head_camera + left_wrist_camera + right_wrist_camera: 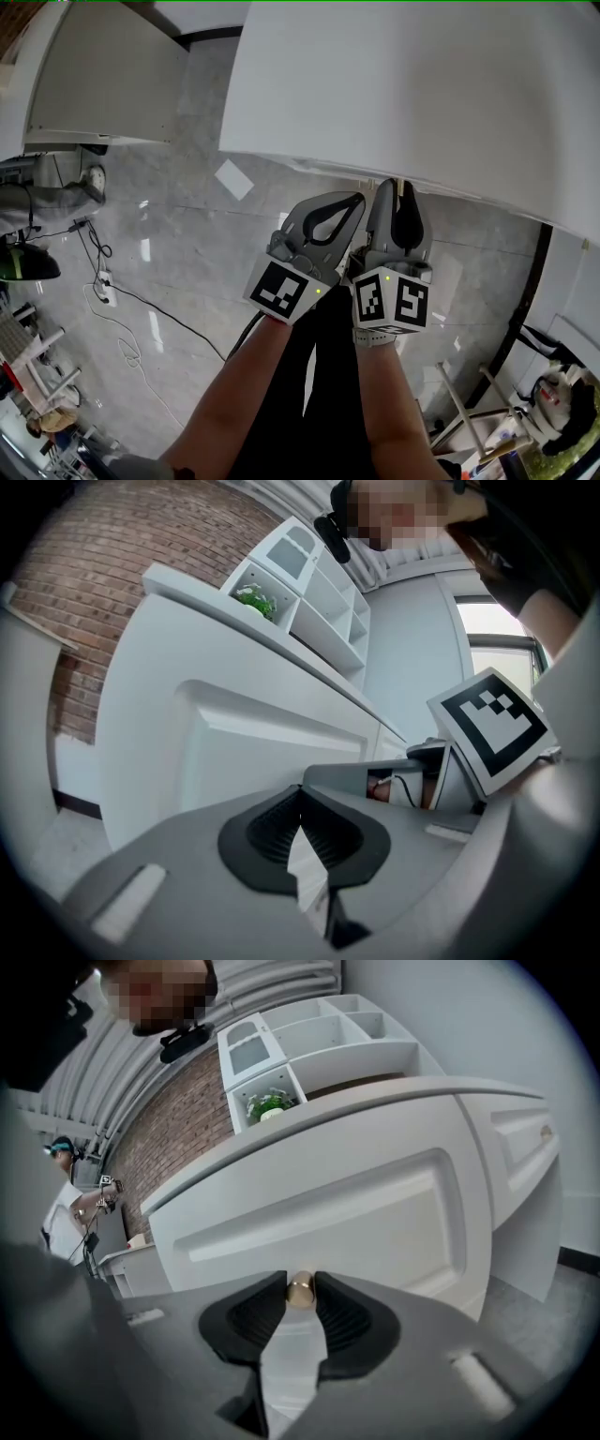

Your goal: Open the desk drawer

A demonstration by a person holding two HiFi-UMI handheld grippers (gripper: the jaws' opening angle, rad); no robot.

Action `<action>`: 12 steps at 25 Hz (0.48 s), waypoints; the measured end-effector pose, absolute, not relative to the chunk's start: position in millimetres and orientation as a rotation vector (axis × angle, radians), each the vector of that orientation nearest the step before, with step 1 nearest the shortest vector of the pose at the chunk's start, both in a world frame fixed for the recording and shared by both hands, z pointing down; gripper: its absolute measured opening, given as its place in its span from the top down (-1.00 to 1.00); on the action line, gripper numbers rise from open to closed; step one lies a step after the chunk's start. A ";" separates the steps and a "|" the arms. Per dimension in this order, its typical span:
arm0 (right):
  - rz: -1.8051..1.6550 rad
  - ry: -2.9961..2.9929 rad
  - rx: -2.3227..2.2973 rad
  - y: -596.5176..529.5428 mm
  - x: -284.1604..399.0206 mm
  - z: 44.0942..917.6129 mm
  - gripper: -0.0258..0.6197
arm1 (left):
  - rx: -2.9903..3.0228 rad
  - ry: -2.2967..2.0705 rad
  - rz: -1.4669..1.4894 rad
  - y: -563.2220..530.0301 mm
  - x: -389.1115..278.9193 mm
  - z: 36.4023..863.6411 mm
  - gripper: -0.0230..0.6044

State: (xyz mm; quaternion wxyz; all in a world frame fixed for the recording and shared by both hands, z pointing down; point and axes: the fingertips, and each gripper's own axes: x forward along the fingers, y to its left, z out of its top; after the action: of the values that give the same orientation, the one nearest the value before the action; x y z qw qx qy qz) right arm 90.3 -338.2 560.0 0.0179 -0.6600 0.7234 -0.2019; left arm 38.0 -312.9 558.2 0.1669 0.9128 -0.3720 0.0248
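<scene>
A white desk (422,94) fills the upper right of the head view. Its panelled drawer front (356,1213) carries a small brass knob (301,1290). My right gripper (301,1297) is shut on that knob, which shows between the black pads at the tips. In the head view the right gripper (398,187) reaches under the desk's front edge. My left gripper (357,199) hangs just left of it, shut with nothing between its tips. The left gripper (301,794) points at the drawer front (253,752) without touching it. I cannot tell how far out the drawer stands.
A second white desk (103,75) stands at the upper left. Cables (141,309) and a sheet of paper (233,179) lie on the grey tiled floor. A shelf unit with a green plant (267,1105) sits on the desk. Another drawer knob (546,1132) shows at the right.
</scene>
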 end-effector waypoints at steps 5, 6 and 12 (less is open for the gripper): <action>-0.652 2.177 -2.053 -340.2 91.7 559.7 0.66 | 2.605 -1.053 0.065 -312.5 36.3 556.1 0.92; -0.648 2.183 -2.048 -339.8 91.6 559.7 0.66 | 2.606 -1.053 0.063 -311.2 35.8 556.0 0.92; -0.638 2.214 -2.055 -339.1 91.4 559.6 0.66 | 2.601 -1.053 0.058 -303.4 30.6 554.8 0.92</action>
State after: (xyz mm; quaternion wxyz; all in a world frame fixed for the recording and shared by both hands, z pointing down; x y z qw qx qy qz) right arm 91.4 -339.1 559.6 0.0271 -0.6655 0.7167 -0.2066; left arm 30.6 -303.4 554.8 0.1665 0.9138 -0.3698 0.0202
